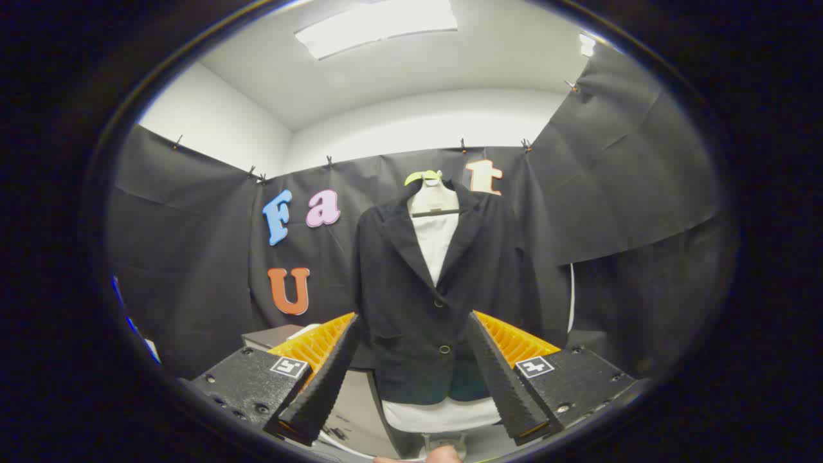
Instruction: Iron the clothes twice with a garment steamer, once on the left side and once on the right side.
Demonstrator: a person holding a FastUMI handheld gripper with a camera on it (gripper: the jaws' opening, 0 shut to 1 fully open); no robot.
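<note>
A black jacket [424, 289] with two buttons hangs buttoned on a white dress form [436, 238], topped by a lime-green hanger hook [421, 175]. It stands upright against the black cloth wall, straight ahead and beyond my fingers. My gripper [413, 318] is open, its fingers spread about as wide as the jacket's waist, with nothing held between them. The jacket's lower half shows through the gap. The form's white bottom edge [440, 415] peeks out under the hem. I cannot make out a garment steamer for certain.
A grey box-like object [273, 335] sits low to the left of the jacket. A person's fingertip [443, 455] shows just under the fingers, beside a pale curved piece [337, 438]. Black cloth walls close in on both sides.
</note>
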